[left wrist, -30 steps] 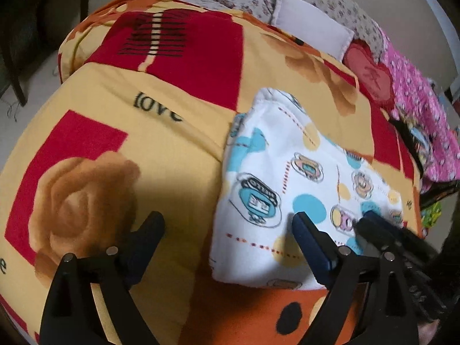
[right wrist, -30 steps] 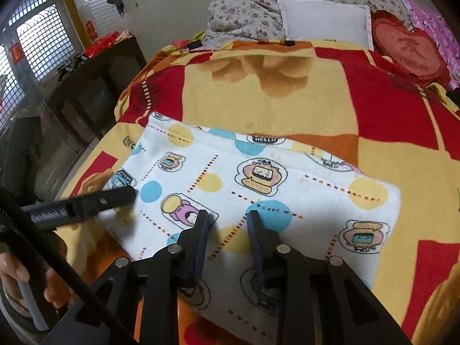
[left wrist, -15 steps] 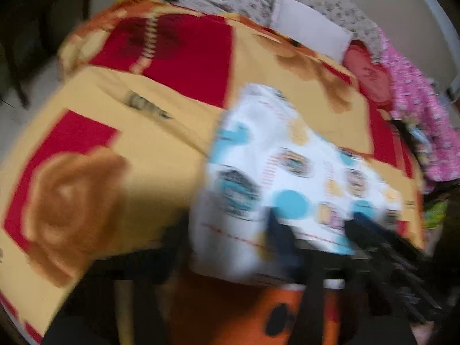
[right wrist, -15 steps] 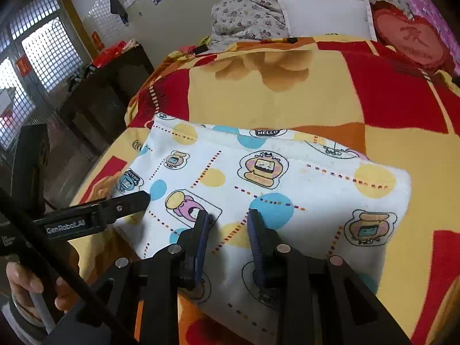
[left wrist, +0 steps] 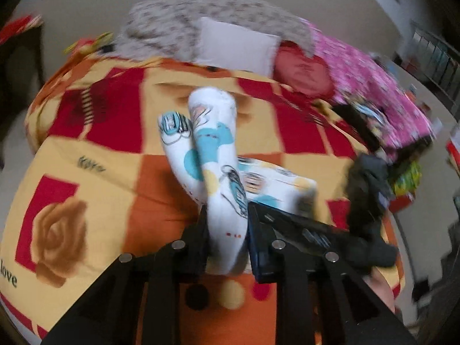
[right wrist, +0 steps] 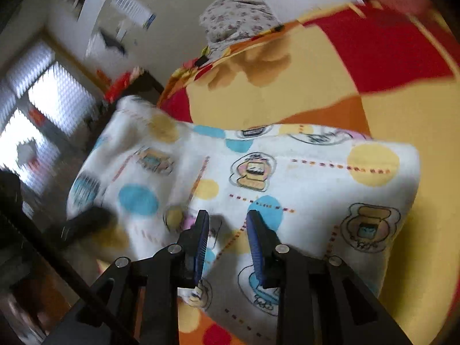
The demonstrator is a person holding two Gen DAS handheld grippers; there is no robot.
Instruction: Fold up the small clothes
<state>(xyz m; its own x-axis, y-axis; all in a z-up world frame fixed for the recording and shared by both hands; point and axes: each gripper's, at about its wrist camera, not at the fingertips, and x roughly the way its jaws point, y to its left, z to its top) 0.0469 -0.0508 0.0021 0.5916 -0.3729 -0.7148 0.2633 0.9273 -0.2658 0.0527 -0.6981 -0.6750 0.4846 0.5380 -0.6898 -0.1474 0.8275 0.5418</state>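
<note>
A small white garment point(left wrist: 212, 155) with cartoon prints and blue and yellow dots lies on the bed. My left gripper point(left wrist: 227, 224) is shut on its left end, which stands bunched up between the jaws and lifted off the blanket. In the right wrist view the garment point(right wrist: 287, 178) spreads across the blanket, its left side raised. My right gripper point(right wrist: 227, 224) is narrowly shut with the jaws on the garment's near edge; cloth seems pinched between them. The left gripper point(right wrist: 83, 224) shows as a dark blur at the garment's left.
The bed carries a red, yellow and orange blanket point(left wrist: 95, 166). A white pillow point(left wrist: 238, 46), a red heart cushion point(left wrist: 304, 74) and a pink quilt point(left wrist: 379, 95) lie at the head and right side. A window point(right wrist: 37, 100) and dark furniture stand left of the bed.
My left gripper has moved right onto the garment's left end, shut on it and lifted it. The right gripper stays on the near edge; both views have swung and blurred.
</note>
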